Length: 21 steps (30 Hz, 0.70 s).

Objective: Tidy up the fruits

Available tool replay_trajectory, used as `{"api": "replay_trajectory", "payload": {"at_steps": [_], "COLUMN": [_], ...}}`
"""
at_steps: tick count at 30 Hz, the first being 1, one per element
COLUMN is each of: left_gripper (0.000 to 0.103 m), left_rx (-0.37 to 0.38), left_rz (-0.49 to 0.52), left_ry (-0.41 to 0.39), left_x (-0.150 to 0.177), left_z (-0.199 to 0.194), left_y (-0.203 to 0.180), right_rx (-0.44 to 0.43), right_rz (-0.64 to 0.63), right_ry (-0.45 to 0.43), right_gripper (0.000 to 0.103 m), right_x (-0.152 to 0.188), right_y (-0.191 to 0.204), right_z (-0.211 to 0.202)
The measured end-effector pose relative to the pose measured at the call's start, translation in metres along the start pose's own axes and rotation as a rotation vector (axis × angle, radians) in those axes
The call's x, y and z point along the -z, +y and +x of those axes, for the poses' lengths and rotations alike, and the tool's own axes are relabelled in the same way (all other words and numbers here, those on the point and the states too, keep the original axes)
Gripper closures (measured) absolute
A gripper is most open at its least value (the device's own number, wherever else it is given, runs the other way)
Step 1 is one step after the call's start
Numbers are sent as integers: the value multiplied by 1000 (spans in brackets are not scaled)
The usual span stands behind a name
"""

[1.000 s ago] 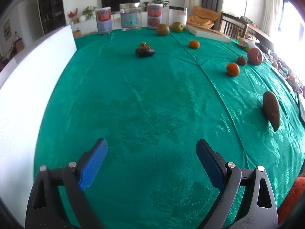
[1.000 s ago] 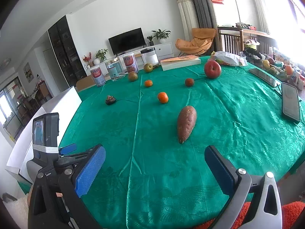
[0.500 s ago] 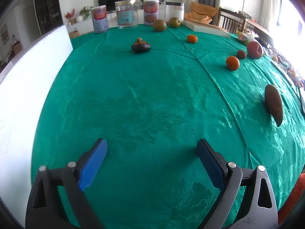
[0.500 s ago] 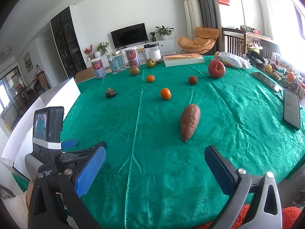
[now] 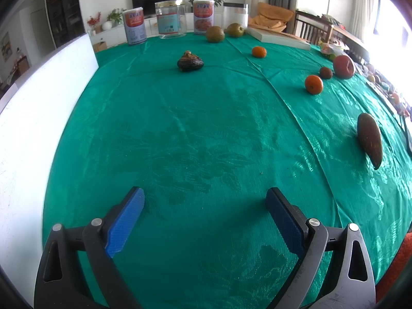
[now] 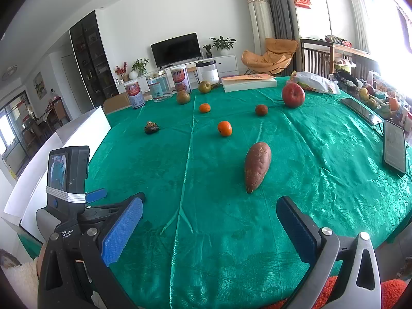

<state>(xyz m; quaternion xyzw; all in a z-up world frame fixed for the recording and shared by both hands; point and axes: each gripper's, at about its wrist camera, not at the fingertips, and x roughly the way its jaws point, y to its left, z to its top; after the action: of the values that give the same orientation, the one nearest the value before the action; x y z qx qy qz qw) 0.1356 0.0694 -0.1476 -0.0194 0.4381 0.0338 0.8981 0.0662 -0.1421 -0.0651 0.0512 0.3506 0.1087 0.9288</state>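
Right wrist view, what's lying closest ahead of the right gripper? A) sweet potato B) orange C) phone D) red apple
A: the sweet potato lies on the green tablecloth just beyond the open jaws of the right gripper; the nearer orange and the red apple sit farther back, and the phone is off at the table's right edge.

Left gripper [image 5: 204,221] nearer the dark wrinkled fruit [image 5: 190,61] than before, right gripper [image 6: 209,228] raised higher above the sweet potato [image 6: 257,166]

Black jaws w/ blue pads [image 5: 125,221] (silver screws)
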Motion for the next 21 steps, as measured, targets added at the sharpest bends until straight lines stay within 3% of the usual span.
{"api": "replay_trajectory", "payload": {"at_steps": [21], "left_gripper": [7], "left_rx": [0], "left_rz": [0], "left_ry": [0], "left_x": [0], "left_z": [0], "left_y": [0], "right_rx": [0], "right_rz": [-14], "right_ry": [-11], "right_gripper": [0], "right_x": [-2], "right_y": [4], "right_z": [-5]}}
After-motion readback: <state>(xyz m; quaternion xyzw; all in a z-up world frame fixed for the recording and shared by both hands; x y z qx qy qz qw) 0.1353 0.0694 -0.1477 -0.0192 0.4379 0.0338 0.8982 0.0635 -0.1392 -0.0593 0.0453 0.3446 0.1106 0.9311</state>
